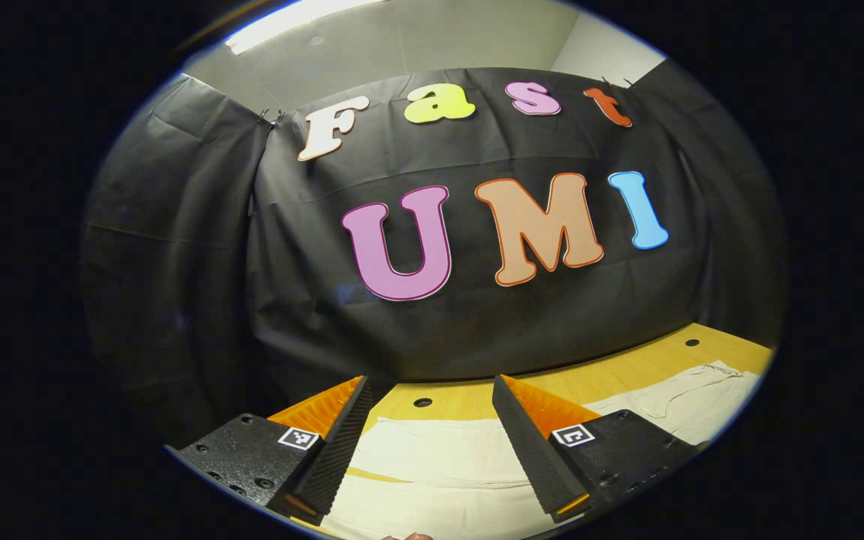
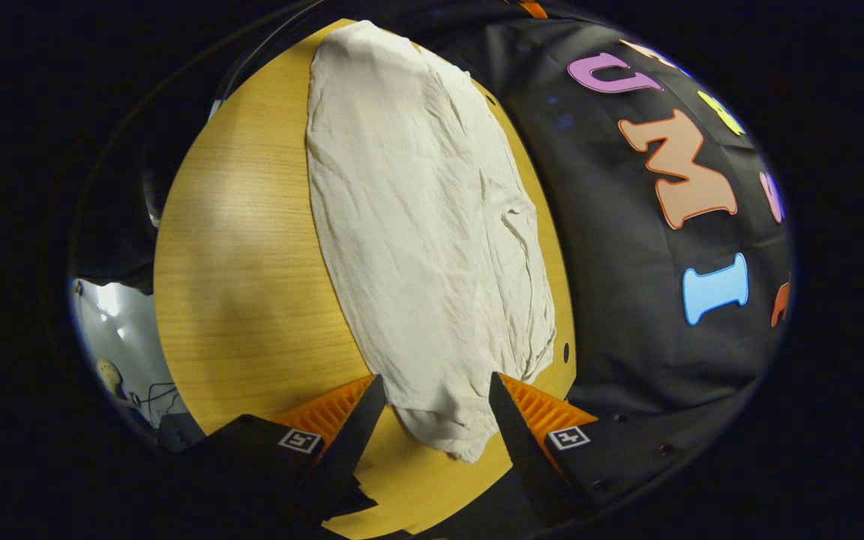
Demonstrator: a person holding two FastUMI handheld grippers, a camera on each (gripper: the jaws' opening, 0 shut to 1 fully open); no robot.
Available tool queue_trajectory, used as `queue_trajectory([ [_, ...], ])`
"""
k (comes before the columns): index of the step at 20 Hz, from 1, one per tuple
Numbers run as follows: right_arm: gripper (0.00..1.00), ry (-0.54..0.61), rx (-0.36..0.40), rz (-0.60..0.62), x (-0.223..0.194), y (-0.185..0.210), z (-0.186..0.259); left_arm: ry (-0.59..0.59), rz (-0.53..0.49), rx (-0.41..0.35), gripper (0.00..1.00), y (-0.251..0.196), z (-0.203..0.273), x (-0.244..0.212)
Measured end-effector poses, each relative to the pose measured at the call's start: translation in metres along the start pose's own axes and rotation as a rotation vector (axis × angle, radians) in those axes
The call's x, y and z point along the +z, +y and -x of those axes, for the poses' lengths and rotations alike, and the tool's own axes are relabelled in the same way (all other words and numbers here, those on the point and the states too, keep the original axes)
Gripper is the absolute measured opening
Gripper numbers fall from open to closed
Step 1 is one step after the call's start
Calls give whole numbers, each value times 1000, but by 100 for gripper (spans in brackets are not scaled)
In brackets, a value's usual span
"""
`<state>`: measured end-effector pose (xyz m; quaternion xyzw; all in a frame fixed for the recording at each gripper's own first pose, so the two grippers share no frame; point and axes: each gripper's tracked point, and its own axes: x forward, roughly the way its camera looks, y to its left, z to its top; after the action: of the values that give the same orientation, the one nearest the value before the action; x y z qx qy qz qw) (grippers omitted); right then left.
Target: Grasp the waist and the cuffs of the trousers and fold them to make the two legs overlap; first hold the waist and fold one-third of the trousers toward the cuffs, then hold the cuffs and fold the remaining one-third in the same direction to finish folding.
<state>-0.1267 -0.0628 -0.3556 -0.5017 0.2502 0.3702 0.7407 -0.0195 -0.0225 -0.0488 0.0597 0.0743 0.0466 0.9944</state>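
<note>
Cream trousers [image 2: 424, 225] lie flat and lengthwise on the wooden table [image 2: 244, 247] in the right gripper view, running from the far top down to my right gripper [image 2: 432, 442]. That gripper is open, its fingers standing either side of the trousers' narrow near end without pressing it. In the left gripper view, my left gripper [image 1: 432, 480] is open and hovers over another end of the trousers [image 1: 432, 457]. The cloth stretches away to the right there. I cannot tell which end is the waist.
The black cloth wall [image 1: 477, 315] rises right behind the table's far edge. Small round holes [image 1: 422, 403] dot the tabletop [image 1: 469, 397] near that edge. In the right gripper view the table's left edge drops off to the floor [image 2: 124, 330], with bare wood beside the trousers.
</note>
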Motion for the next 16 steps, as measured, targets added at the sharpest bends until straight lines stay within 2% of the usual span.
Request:
queue_trajectory([
  [4, 88, 14, 3, -3, 2, -2, -11, 11, 0, 18, 96, 10, 6, -7],
  [5, 78, 14, 4, 6, 4, 0, -12, 14, 0, 20, 96, 12, 8, -8],
  [6, 75, 23, 12, 11, 4, 4, -15, 12, -1, 20, 96, 13, 9, -7],
  [7, 58, 26, 9, 22, 4, 7, -17, 10, -4, 20, 96, 13, 11, -7],
  [8, 49, 29, 9, 37, 5, 11, -19, 12, -10, 19, 96, 14, 12, -9],
  [9, 34, 36, -1, 55, 4, 13, -20, 13, -16, 18, 96, 16, 12, -10],
  [11, 21, 53, -22, 71, 4, 14, -21, 21, -32, 6, 96, 15, 13, -13],
  [12, 20, 64, -29, 55, 4, 15, -17, 24, -44, 3, 96, 16, 14, -15],
  [14, 2, 82, -45, -11, 3, 11, -24, 25, -63, -5, 96, 20, 14, -19],
  [15, 8, 86, -47, -40, 3, 11, -21, 27, -67, -16, 96, 20, 14, -22],
  [16, 5, 95, -48, -53, 3, 11, -20, 31, -74, -27, 96, 20, 15, -25],
])
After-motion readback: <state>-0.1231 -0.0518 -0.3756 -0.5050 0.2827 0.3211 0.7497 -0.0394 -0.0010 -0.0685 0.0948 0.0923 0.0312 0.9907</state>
